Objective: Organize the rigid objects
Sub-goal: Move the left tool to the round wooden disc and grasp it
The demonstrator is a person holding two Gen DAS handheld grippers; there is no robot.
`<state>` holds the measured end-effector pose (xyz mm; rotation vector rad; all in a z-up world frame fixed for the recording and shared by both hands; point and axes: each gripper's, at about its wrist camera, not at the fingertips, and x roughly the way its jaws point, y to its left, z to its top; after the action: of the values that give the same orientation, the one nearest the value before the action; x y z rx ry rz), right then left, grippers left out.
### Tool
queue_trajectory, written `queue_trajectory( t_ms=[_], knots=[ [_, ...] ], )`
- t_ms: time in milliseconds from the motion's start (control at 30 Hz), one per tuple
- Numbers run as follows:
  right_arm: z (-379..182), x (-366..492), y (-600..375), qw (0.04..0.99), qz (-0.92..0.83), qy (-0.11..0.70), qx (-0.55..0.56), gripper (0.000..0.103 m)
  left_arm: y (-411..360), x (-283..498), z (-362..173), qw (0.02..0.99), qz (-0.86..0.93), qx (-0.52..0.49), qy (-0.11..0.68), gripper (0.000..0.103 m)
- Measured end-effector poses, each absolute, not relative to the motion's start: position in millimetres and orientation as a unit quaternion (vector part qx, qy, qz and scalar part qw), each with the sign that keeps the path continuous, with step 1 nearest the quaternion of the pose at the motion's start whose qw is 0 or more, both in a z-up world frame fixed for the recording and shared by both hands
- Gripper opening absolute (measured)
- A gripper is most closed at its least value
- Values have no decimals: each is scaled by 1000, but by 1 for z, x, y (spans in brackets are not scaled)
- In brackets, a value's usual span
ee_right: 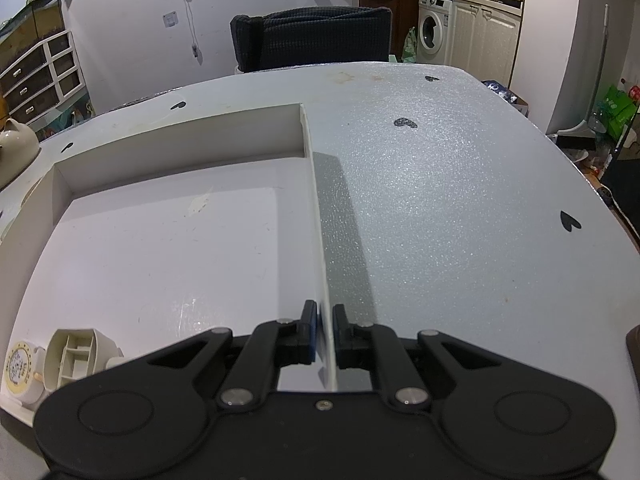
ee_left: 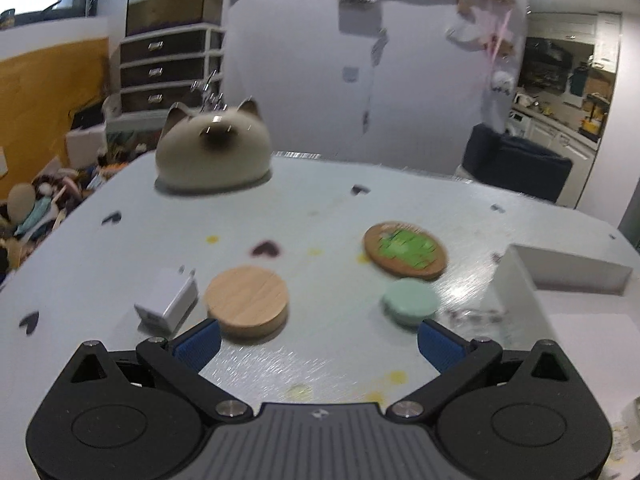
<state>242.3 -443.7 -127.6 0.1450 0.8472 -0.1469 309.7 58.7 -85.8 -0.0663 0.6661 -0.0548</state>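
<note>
Across the left wrist view, the left gripper [ee_left: 318, 340] hovers with jaws wide and empty; the wooden disc [ee_left: 247, 300] at 11 o'clock and the green puck [ee_left: 410, 303] at 1 o'clock lie nearest. Centre one between the pads before closing. Right wrist view: the right gripper [ee_right: 325, 334] pinches the white tray [ee_right: 182, 160] by its wall, steadying it.

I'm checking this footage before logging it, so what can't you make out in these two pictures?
- Green picture on the round coaster, left wrist view: motion blur smears it.
- Two small things in the white box, right wrist view: the right gripper, clamped on the box wall, partly covers them.
- Cat figure, right wrist view: cut off by the left edge.
</note>
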Motion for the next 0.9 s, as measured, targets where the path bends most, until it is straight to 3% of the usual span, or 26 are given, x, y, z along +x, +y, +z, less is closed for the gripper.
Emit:
queue_trajectory(
  t_ms=[233, 533, 733, 800, 900],
  knots=[
    [-127, 242, -445, 906, -71, 410, 72, 8, 72, 335, -112, 939, -10, -22, 343, 101],
    [-126, 242, -444, 905, -73, 412, 75, 8, 88, 368, -122, 945, 18, -13, 326, 90],
    [-126, 243, -444, 905, -74, 413, 75, 8, 90, 380, -122, 947, 17, 4, 322, 78],
    [-126, 243, -444, 905, -74, 413, 76, 8, 88, 383, -124, 944, 15, 12, 331, 68],
    [-126, 243, -444, 905, -74, 413, 76, 8, 87, 381, -124, 943, 15, 14, 332, 68]
  ],
)
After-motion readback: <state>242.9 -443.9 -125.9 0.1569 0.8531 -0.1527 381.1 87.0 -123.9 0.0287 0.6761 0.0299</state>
